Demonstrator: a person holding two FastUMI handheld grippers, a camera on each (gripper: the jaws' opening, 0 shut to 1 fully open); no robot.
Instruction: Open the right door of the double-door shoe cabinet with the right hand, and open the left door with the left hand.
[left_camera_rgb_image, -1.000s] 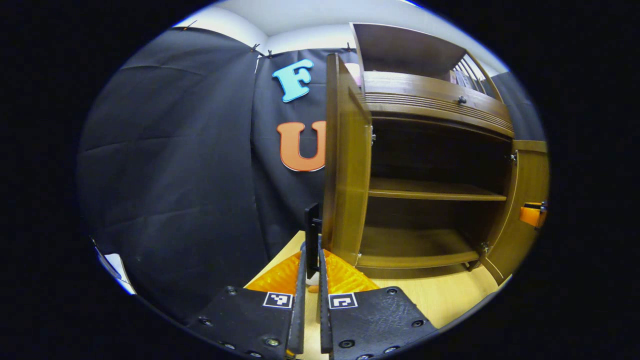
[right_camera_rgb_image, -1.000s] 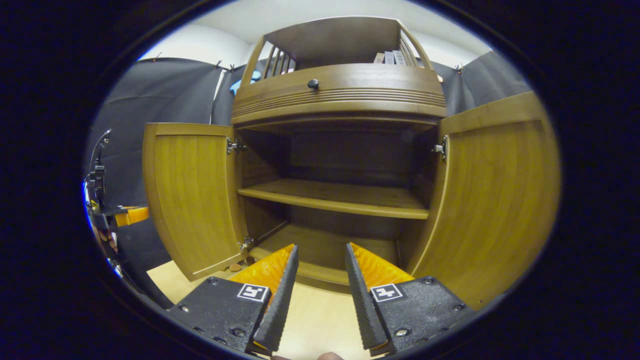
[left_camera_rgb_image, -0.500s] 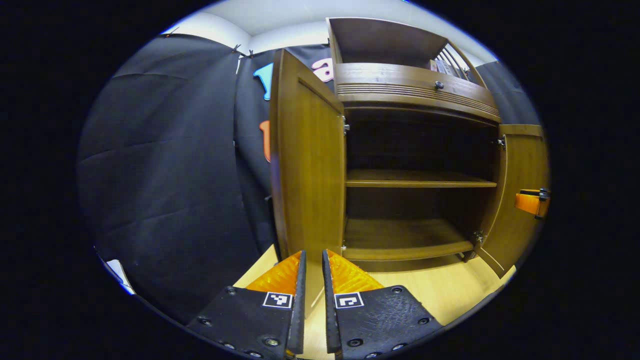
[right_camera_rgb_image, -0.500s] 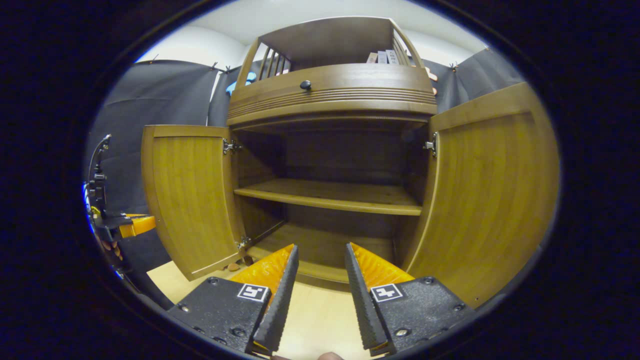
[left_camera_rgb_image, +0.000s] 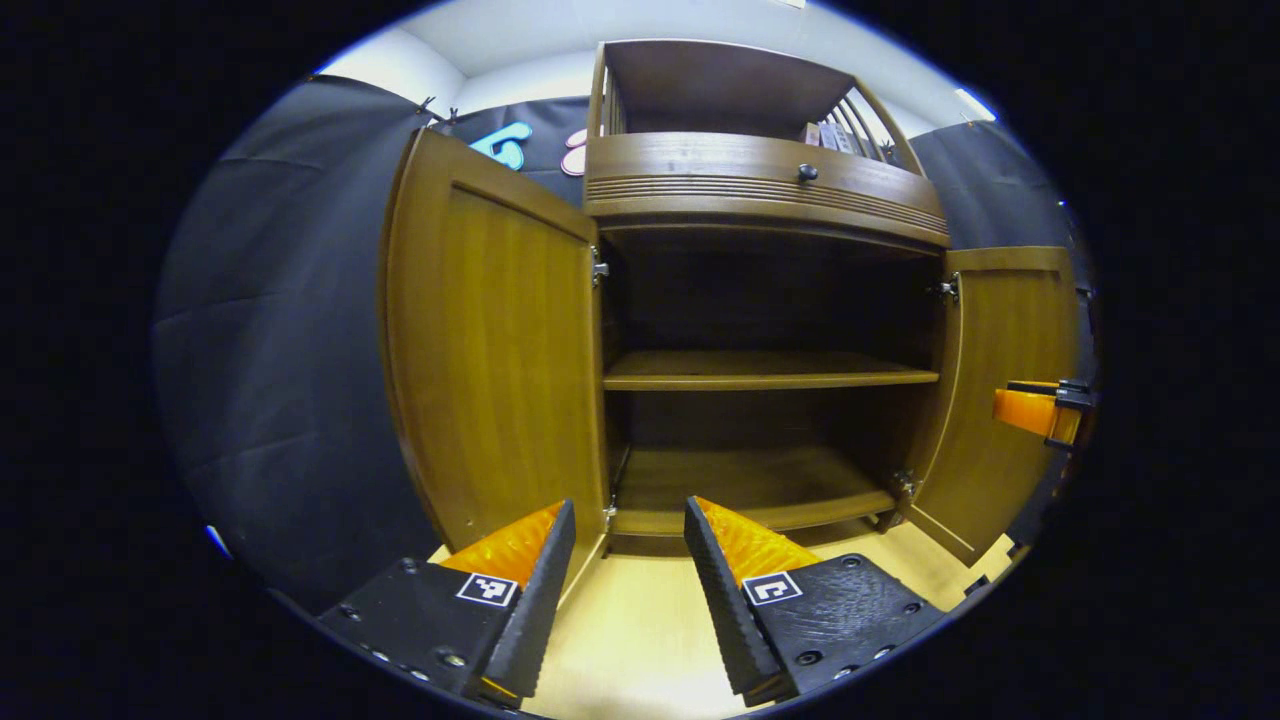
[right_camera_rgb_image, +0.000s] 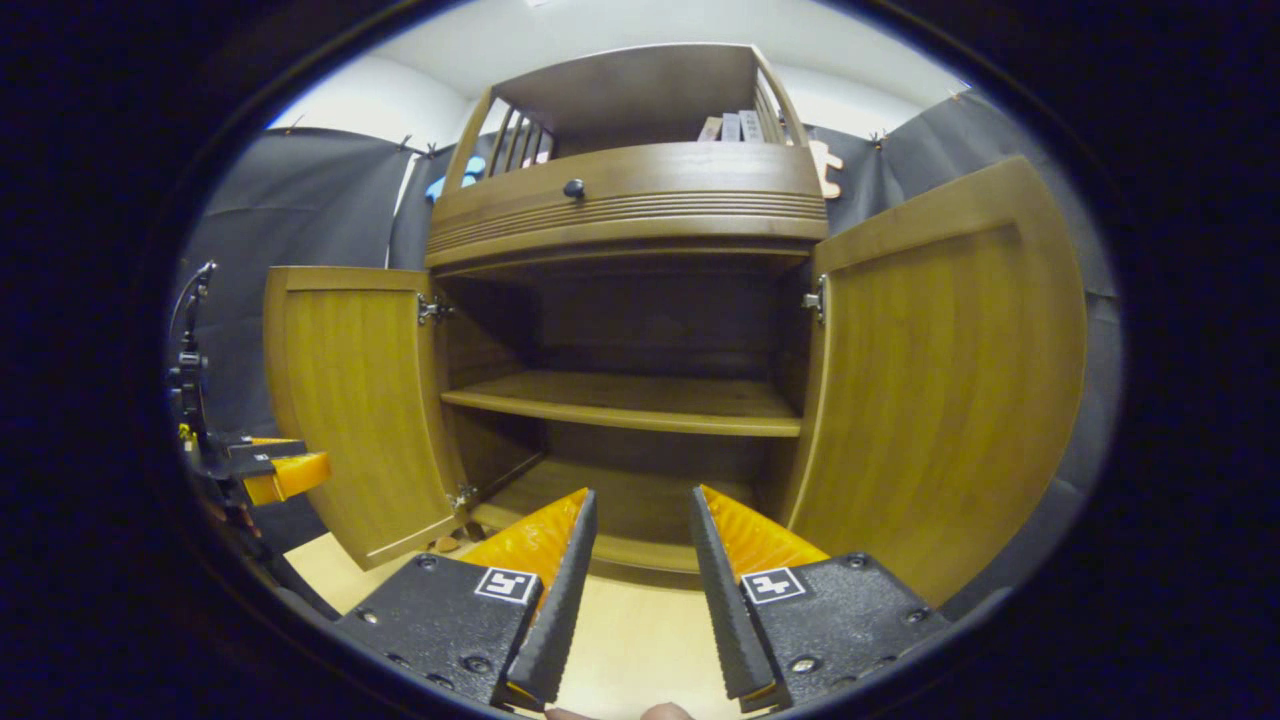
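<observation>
Standing wide, left door, right door, both tongs parted, perhaps books atop.

The cabinet is showing brown wood with a smooth, semi-gloss finish. The left door and right door are displaying vertical grain and soft sheen. Hinges at 10 o'clock are appearing as bright metal. The floor at 6 o'clock is reading as pale, smooth wood. The wall at 9 o'clock is hanging as matt black cloth, creased.
</observation>
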